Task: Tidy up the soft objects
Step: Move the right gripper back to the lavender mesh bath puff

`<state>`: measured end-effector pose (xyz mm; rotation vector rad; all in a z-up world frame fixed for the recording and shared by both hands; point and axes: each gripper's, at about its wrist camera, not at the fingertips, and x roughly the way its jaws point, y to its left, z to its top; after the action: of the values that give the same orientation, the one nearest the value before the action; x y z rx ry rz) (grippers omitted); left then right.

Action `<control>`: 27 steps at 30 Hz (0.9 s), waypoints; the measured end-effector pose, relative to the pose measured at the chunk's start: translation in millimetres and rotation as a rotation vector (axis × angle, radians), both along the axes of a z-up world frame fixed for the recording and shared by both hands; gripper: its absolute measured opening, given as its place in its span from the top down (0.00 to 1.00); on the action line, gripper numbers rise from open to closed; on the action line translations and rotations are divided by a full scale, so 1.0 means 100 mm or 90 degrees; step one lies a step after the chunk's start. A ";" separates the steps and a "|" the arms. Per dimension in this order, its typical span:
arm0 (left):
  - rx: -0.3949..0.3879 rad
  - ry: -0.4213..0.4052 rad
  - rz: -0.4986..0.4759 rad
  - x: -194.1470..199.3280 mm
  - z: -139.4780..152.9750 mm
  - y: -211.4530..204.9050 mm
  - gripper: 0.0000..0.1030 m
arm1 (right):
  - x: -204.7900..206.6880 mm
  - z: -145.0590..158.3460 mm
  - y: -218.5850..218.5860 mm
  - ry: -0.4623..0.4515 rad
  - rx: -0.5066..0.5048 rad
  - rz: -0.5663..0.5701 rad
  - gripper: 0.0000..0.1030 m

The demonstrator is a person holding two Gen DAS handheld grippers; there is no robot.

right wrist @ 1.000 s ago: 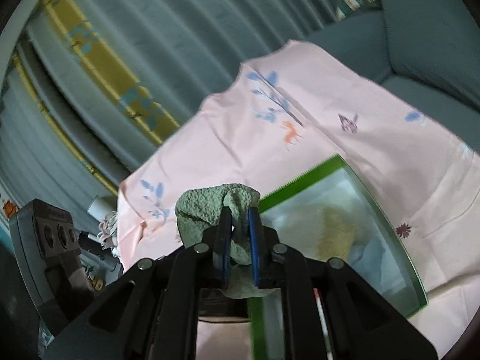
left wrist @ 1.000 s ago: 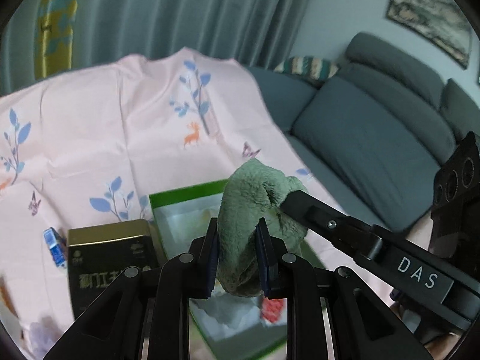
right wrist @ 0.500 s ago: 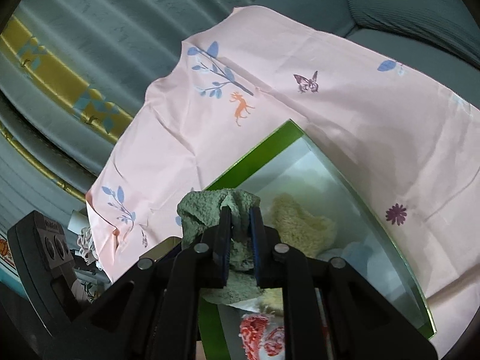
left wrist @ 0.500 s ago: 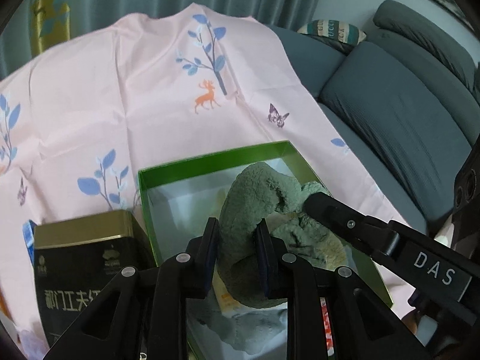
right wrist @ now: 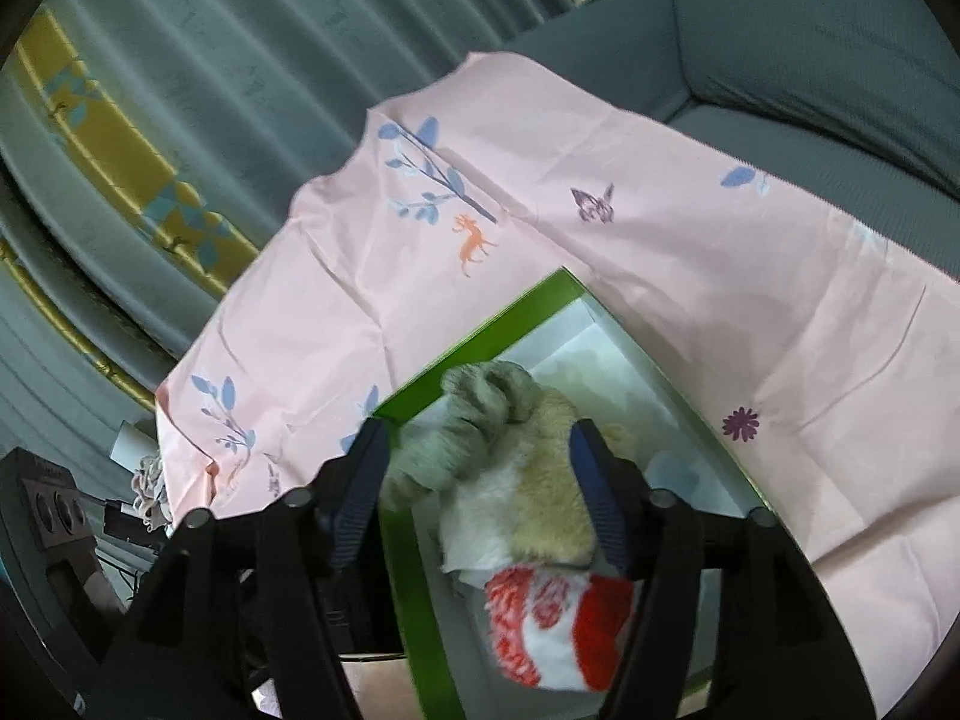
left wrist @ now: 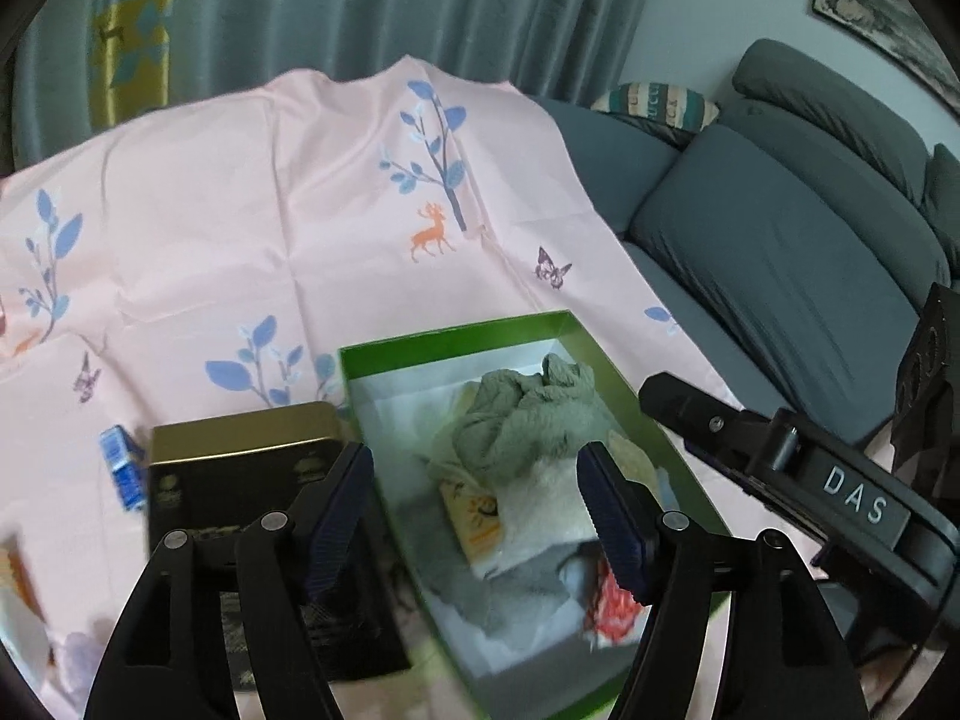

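A fuzzy grey-green cloth (left wrist: 528, 414) lies crumpled in the green box (left wrist: 450, 336), on top of a cream plush piece (left wrist: 540, 498) and a red-and-white sock (left wrist: 612, 606). My left gripper (left wrist: 480, 510) hovers over the box, its jaws opening, and the cloth lies free of its pads. In the right wrist view the same cloth (right wrist: 480, 414) rests against the green box (right wrist: 510, 315) rim beside the cream plush (right wrist: 540, 498) and the sock (right wrist: 552, 624). My right gripper (right wrist: 480, 486) is also opening above the pile, gripping nothing.
A black-and-gold tin (left wrist: 240, 462) stands left of the box, and a small blue packet (left wrist: 123, 468) lies further left. The pink printed cloth (left wrist: 270, 210) covers the table. A grey sofa (left wrist: 780, 252) runs along the right. Teal curtains (left wrist: 360, 12) hang behind.
Both grippers held the grey-green cloth shut between their pads, lowered it into the green box, and have now let it go; it lies on the pile.
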<state>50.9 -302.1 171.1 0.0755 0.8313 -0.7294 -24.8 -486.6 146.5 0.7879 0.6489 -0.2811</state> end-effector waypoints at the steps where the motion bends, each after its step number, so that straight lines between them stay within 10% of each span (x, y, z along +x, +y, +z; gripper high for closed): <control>1: -0.003 -0.005 0.002 -0.03 0.04 0.06 0.25 | -0.02 0.03 0.03 -0.006 -0.003 0.003 0.35; 10: 0.000 -0.020 0.079 -0.24 0.15 0.91 0.20 | -0.16 0.41 0.47 -0.054 -0.062 0.057 0.12; 27: -0.028 -0.007 0.268 -0.49 -0.01 2.78 0.16 | 0.15 0.56 2.01 -0.051 -0.086 0.337 0.03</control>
<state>1.4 -23.7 170.4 -0.1325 0.7867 -0.3492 -9.6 -285.3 202.7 0.4720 0.7293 0.1880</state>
